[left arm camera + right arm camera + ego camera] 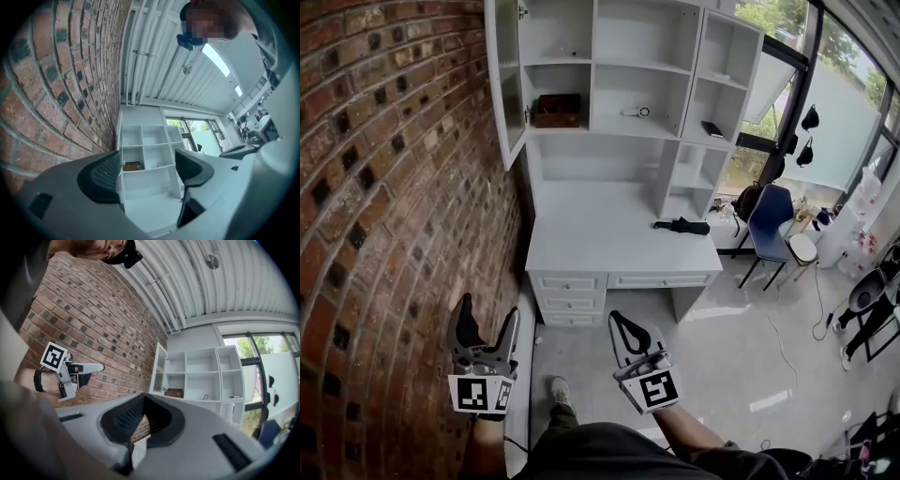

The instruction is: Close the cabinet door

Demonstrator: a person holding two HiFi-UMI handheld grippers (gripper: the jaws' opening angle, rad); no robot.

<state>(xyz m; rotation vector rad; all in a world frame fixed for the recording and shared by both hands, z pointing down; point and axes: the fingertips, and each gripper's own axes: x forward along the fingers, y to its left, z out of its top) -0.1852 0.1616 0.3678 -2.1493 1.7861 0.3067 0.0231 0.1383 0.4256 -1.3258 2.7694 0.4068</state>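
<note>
**Head view.**
- Cabinet door [507, 84]: at 11 o'clock, swung wide open off the left edge of the white cabinet [628, 70], close alongside the brick wall [384, 187].
  - Handling: judged light, stiff and free on its hinges. Apparently glazed, so likely fragile. Best pushed on the frame near the free edge, not on the panes.
- Left tongs [487, 323]: at 7 o'clock, released and empty.
- Right tongs [623, 323]: at 6 o'clock, clenched on nothing.
- Both tongs well apart from the door.
- Worktop [600, 253]: white and smooth, directly below the cabinet, carrying a black object [682, 225].
- Brown box [556, 110]: on a shelf just beside the door.
- Blue chair [769, 216]: at 3 o'clock, on a pale floor [741, 347].

**Left gripper view.**
- Tongs spread, with only the far cabinet framed between.
- Door seen as a thin white edge at 9 o'clock of the shelves.
- Ribbed ceiling [187, 56]: at 12 o'clock.

**Right gripper view.**
- Pads met, nothing held.
- Door at 12 o'clock of the tongs, angled out toward the brick.
- Window [274, 357]: at 3 o'clock.
</note>
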